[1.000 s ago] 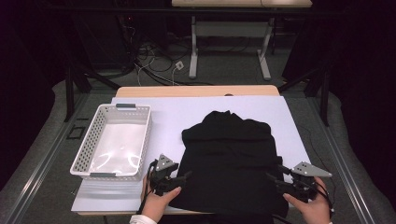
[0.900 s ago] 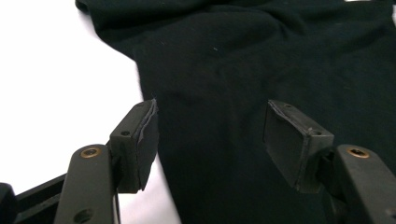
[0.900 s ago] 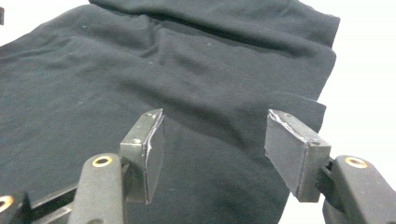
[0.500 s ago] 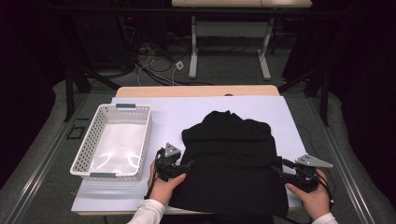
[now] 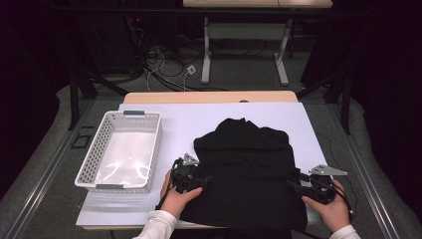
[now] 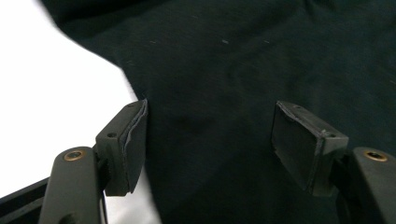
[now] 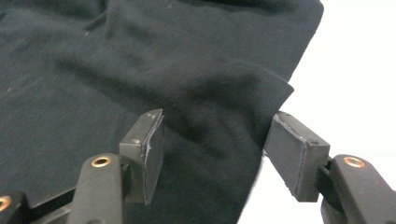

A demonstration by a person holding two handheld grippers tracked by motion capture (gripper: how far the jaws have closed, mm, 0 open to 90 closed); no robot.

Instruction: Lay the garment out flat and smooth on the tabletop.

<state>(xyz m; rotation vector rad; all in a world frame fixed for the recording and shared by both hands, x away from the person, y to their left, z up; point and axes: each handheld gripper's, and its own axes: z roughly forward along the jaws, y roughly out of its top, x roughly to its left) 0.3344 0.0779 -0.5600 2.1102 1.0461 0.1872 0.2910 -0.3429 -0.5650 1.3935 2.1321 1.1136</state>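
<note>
Black garment point(image 5: 249, 174) lies spread on the white sheet point(image 5: 199, 117) that covers the table, right of the white basket point(image 5: 122, 149) and well apart from it. At its left edge sits the left gripper point(image 5: 201, 180), held in the person's left hand point(image 5: 176, 196); in the left gripper view the jaws stand wide apart, one pad at the cloth's border where it meets the white sheet and the other over the dark fabric, with the garment point(image 6: 243, 93) filling the gap between them. At the garment's right edge sits the right gripper point(image 5: 293, 184), held in the right hand point(image 5: 331, 209). In the right gripper view its jaws are also spread, straddling a raised fold at the garment's point(image 7: 140, 70) edge, one pad over the cloth and the other beside it above the sheet.
</note>
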